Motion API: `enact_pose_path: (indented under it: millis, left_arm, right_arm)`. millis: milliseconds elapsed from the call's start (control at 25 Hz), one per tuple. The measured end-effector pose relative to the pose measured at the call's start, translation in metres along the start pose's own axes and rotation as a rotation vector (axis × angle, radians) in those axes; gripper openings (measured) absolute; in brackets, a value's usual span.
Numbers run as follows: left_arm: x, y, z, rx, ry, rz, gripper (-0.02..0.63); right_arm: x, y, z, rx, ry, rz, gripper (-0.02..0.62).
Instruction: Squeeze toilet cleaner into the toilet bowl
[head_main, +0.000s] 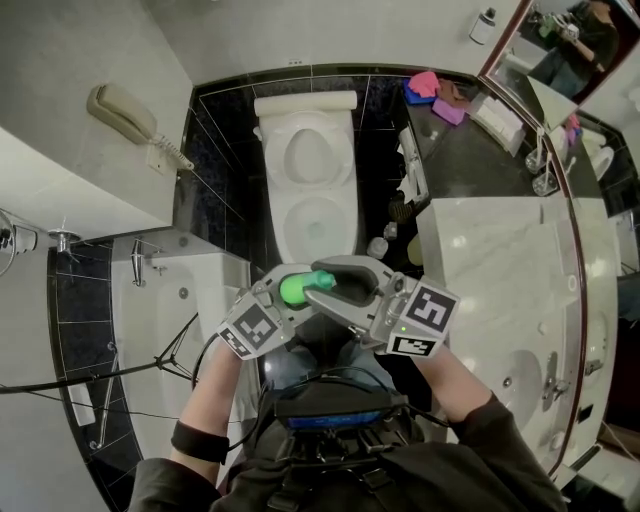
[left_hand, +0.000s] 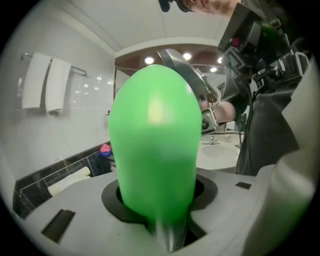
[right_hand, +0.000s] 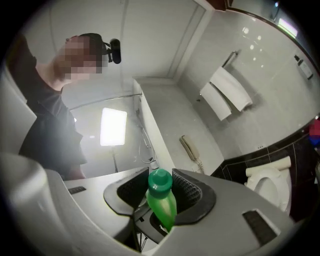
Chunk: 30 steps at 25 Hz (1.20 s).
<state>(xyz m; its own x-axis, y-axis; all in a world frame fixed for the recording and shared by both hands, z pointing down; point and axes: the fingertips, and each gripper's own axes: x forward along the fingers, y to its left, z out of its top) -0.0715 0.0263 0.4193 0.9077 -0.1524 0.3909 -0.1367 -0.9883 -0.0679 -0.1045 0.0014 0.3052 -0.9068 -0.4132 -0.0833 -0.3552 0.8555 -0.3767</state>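
Note:
A bright green toilet cleaner bottle (head_main: 298, 288) with a darker green cap (head_main: 323, 279) lies level between my two grippers, below the white toilet (head_main: 283, 215), whose bowl is uncovered. The left gripper (head_main: 290, 292) is shut on the bottle's body, which fills the left gripper view (left_hand: 155, 145) between the jaws (left_hand: 161, 202). The right gripper (head_main: 338, 285) faces it from the right. In the right gripper view its ribbed pads (right_hand: 186, 192) sit against the cap (right_hand: 160, 181), with the bottle's neck (right_hand: 165, 209) running down into the jaws (right_hand: 160, 189). The toilet (right_hand: 272, 182) shows at the right edge there.
A wall phone (head_main: 125, 115) hangs at the left, above a white bathtub (head_main: 190, 300). A marble vanity (head_main: 500, 250) with a sink (head_main: 520, 375) runs along the right. Small containers (head_main: 378, 247) stand on the dark floor beside the toilet. Coloured cloths (head_main: 435, 90) lie on the shelf. White towels (right_hand: 227, 92) hang on a rail.

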Motion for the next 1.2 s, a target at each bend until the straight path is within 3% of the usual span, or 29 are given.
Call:
enact_pose_path:
  millis: [200, 480, 920, 1200]
  left_arm:
    - [0.007, 0.009, -0.024, -0.007, 0.035, 0.184, 0.183]
    - [0.007, 0.018, -0.046, 0.029, 0.101, 0.366, 0.183]
    - [0.015, 0.009, -0.051, -0.039, 0.081, 0.327, 0.183]
    - [0.023, 0.011, -0.05, -0.074, 0.067, 0.32, 0.183]
  right_arm:
    - [-0.003, -0.01, -0.017, 0.141, 0.063, -0.052, 0.161]
    - [-0.005, -0.018, -0.037, 0.346, 0.139, -0.097, 0.159]
    - [-0.01, -0.021, -0.042, 0.351, 0.124, -0.119, 0.164]
    - [-0.028, -0.031, -0.033, 0.275, 0.082, -0.156, 0.166]
